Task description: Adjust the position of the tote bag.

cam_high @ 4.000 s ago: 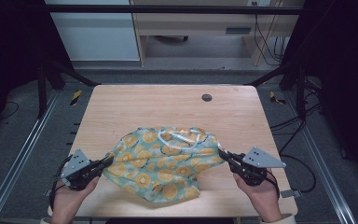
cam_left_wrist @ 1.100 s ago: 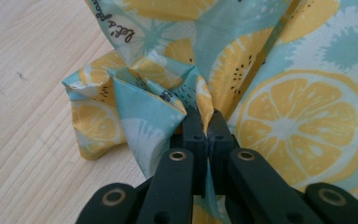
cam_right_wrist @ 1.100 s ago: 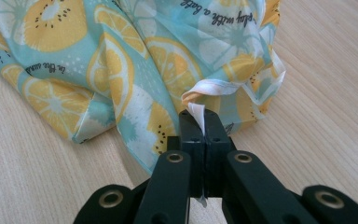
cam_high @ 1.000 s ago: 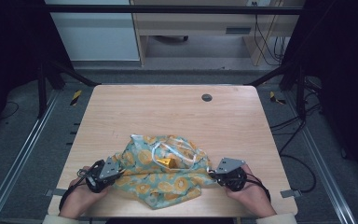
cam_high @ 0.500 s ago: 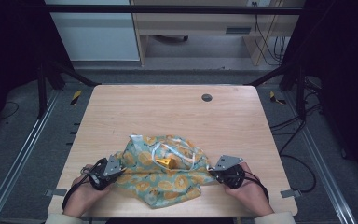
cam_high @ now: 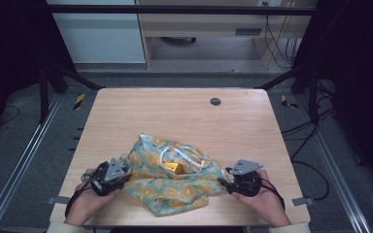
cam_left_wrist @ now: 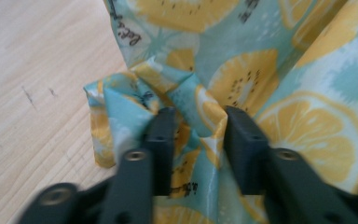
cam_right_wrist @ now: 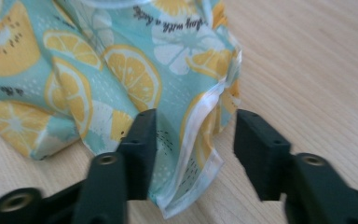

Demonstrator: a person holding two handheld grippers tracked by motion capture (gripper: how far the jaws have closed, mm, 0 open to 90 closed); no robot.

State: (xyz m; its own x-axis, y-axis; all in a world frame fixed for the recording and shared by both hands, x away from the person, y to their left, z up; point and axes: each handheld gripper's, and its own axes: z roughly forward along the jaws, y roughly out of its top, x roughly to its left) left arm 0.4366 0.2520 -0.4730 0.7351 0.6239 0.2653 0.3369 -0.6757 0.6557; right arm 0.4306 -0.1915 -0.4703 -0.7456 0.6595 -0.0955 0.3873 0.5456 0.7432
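Note:
A teal cloth printed with yellow lemon slices (cam_high: 175, 187) lies crumpled on the wooden table (cam_high: 175, 116), with white straps (cam_high: 182, 153) and a small yellow piece (cam_high: 175, 168) on top. My left gripper (cam_high: 126, 177) is at its left edge. Its jaws have just been opening and stand apart, a loose fold of the cloth (cam_left_wrist: 261, 70) between them at my left gripper (cam_left_wrist: 198, 126). My right gripper (cam_high: 223, 180) is at the right edge. Its jaws have also just been opening. The hemmed edge of the cloth (cam_right_wrist: 98, 60) lies slack in my right gripper (cam_right_wrist: 193, 130).
A small round dark grommet (cam_high: 215, 101) is set in the table near its far edge. Bare wood stretches beyond the cloth. Metal rails and cables run along both sides of the table, and a desk stands behind it.
Since four seconds ago both hands have come inward and lower, and the cloth has bunched into a smaller heap. Over the last second the hands have barely moved.

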